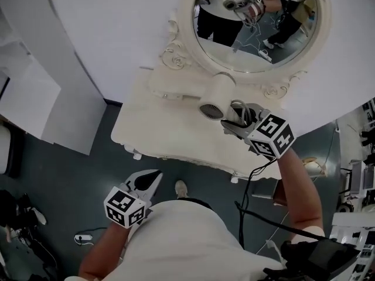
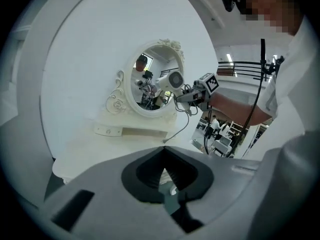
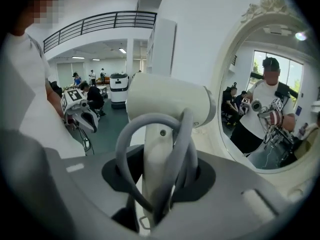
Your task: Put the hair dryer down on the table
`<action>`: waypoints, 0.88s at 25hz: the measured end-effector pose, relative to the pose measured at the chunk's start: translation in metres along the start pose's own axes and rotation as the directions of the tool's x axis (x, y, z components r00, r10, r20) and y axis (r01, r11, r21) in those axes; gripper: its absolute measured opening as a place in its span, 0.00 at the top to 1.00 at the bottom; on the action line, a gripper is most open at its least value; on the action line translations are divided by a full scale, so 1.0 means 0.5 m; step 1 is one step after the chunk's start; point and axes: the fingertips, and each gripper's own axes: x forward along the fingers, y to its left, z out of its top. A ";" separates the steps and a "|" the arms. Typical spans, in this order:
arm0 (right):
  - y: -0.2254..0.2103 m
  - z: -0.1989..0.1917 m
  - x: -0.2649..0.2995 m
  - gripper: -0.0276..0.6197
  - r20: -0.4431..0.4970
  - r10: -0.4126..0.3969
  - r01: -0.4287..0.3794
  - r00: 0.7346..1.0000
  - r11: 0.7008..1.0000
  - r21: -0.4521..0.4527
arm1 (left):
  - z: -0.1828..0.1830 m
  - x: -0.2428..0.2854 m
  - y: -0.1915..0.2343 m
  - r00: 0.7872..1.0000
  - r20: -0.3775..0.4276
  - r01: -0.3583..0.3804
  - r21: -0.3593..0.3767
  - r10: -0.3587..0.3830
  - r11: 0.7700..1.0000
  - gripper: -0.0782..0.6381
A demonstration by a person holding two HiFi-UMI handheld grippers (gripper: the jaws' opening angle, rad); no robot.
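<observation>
Currently the right gripper is clamped on the handle of the white hair dryer, with grey loops of its cord caught between the jaws too. The dryer is up in the air, off the white table, over its right part and just in front of the oval mirror. Its round grille end faces the head camera, barrel pointing toward the mirror base. The left gripper is low, close to the person's body, over the dark floor and well apart from the dryer. Its jaws are together at the tips, nothing held. The mirror reflects the person and the dryer.
</observation>
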 end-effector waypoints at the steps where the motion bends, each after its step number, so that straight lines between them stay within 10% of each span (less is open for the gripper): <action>1: -0.017 -0.017 0.023 0.72 -0.018 0.014 -0.014 1.000 1.000 -0.015 | 0.004 0.012 0.004 1.000 -0.002 -0.015 -0.008 0.015 1.000 0.90; 22: -0.136 -0.404 0.385 0.72 -0.287 0.131 -0.182 0.949 0.971 -0.158 | 0.042 0.138 0.047 0.978 -0.049 -0.208 -0.076 0.205 0.975 0.90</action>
